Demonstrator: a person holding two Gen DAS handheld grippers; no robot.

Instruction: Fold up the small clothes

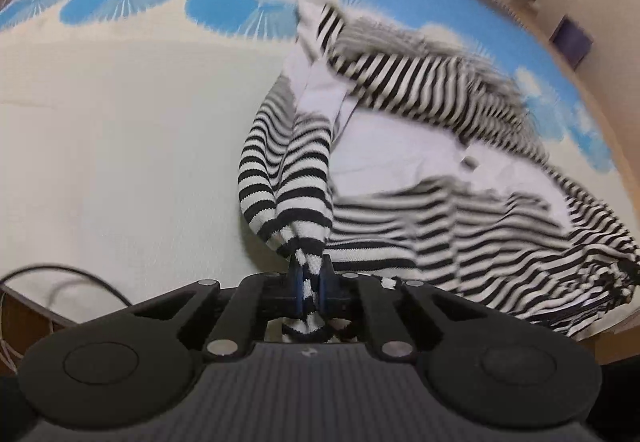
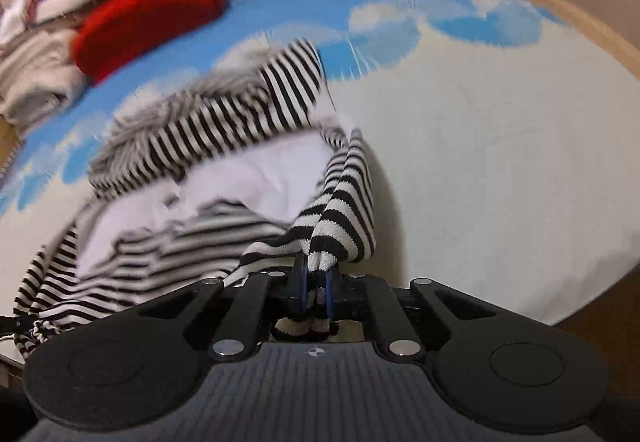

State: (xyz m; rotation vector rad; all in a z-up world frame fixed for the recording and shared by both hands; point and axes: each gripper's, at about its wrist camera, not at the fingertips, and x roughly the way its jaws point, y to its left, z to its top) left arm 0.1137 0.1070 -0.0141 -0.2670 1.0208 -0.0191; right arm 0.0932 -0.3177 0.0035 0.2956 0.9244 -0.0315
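Striped sweater held up at two corners above the bed

The bedspread (image 1: 120, 122), cream with blue flower print, lies under the black-and-white striped sweater (image 1: 420, 170), whose far half is motion-blurred. Only the right view shows the pile of folded clothes (image 2: 36, 78) beside the red garment (image 2: 148, 22). The left tongs (image 1: 310, 284) and the right tongs (image 2: 316, 288) are each clamped tight on a bunched sweater edge. No label is readable.

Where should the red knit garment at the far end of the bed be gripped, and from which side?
Grip the red knit garment at its near rounded edge, coming in low from the blue-and-white bedspread side. That edge looks free and bulges outward, while a pile of pale clothes crowds its far side. Both grippers are busy on the black-and-white striped top.
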